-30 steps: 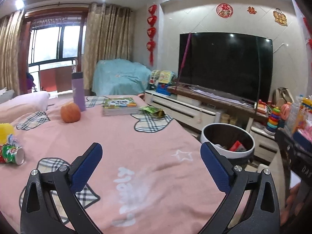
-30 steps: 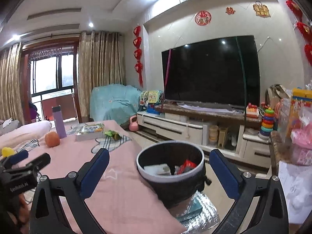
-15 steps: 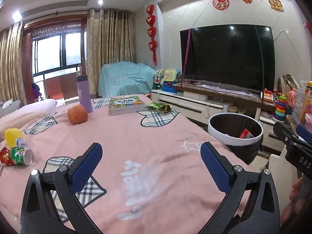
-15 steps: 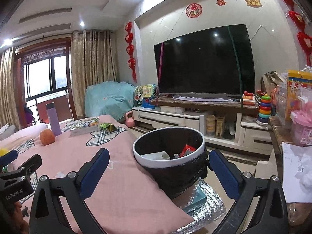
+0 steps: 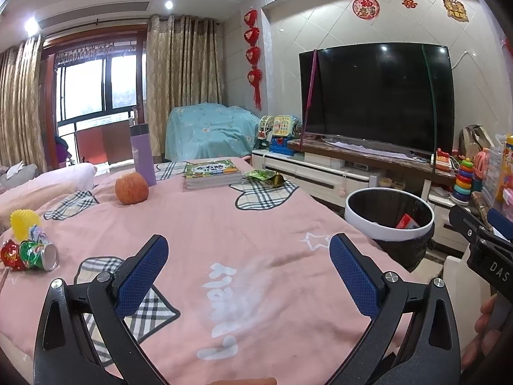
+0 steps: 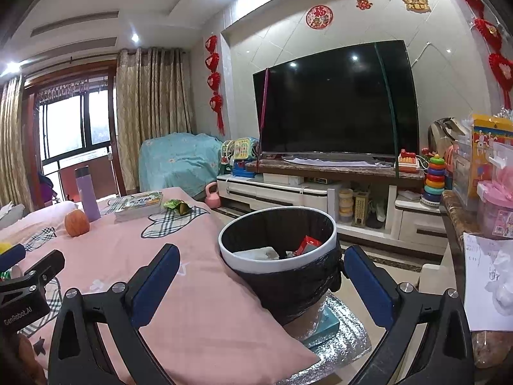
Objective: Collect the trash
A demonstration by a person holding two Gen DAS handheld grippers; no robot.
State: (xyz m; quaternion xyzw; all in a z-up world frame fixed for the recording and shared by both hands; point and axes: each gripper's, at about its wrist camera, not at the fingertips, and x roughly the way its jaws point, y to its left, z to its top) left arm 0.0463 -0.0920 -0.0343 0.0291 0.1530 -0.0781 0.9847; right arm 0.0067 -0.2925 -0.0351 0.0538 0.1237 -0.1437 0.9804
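Two pairs of hand-held tongs are shown above a table covered in a pink cloth [image 5: 198,224]. The left gripper [image 5: 247,263] is spread wide, with nothing between its blue pads; the right gripper [image 6: 259,276] is likewise spread wide and empty, and the trash bin [image 6: 279,266] is framed between its fingers without being touched.

The nearest trash, a crushed green can [image 5: 40,253], is seen lying on its side at the far left edge of the cloth, touching a red wrapper [image 5: 9,253] and just below a yellow paper cup [image 5: 22,223]. From the left gripper it lies to the left and slightly ahead; the right gripper is well apart from it, on the other side of the table. The left hand is therefore judged the nearer one for this piece. The can's long axis runs roughly across the left view, its open silver end pointing right, toward the gripper and a little toward the camera. A grasp across its body would probably call for the left gripper to be swung left and turned so that the pads close on the can's sides.

A second piece, a green snack wrapper [image 5: 267,178], is seen at the far end of the table, beside a stack of books [image 5: 211,175]. The bin stands just off the table's right edge, already holding some discarded items.
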